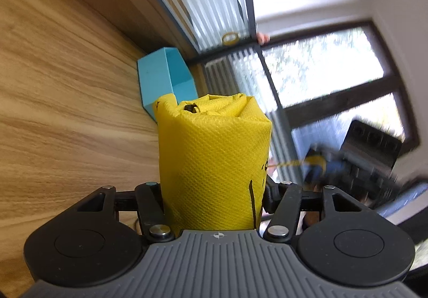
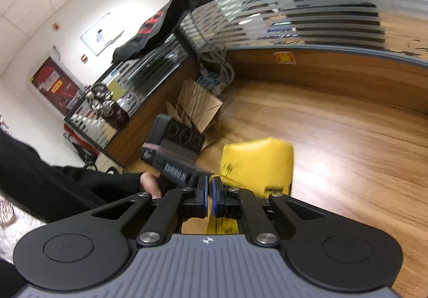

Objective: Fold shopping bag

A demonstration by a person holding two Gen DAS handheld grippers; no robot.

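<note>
The yellow shopping bag [image 1: 214, 153] is rolled into a tight bundle with its end folds facing away. My left gripper [image 1: 211, 187] is shut on the bundle's sides and holds it above the wooden table [image 1: 67, 111]. In the right wrist view the same yellow bundle [image 2: 256, 161] sits just ahead, with the left gripper [image 2: 174, 161] and a hand [image 2: 149, 181] behind it. My right gripper [image 2: 209, 191] is shut on a thin yellow strap [image 2: 218, 177] that runs from the bundle. From the left wrist view the right gripper [image 1: 369, 145] appears blurred at the right.
A light blue open box [image 1: 165, 76] lies on the table beyond the bundle. A brown paper bag [image 2: 198, 105] stands in the table's corner by the striped glass partition [image 2: 307, 17]. A yellow tape roll [image 1: 230, 38] rests on the partition frame.
</note>
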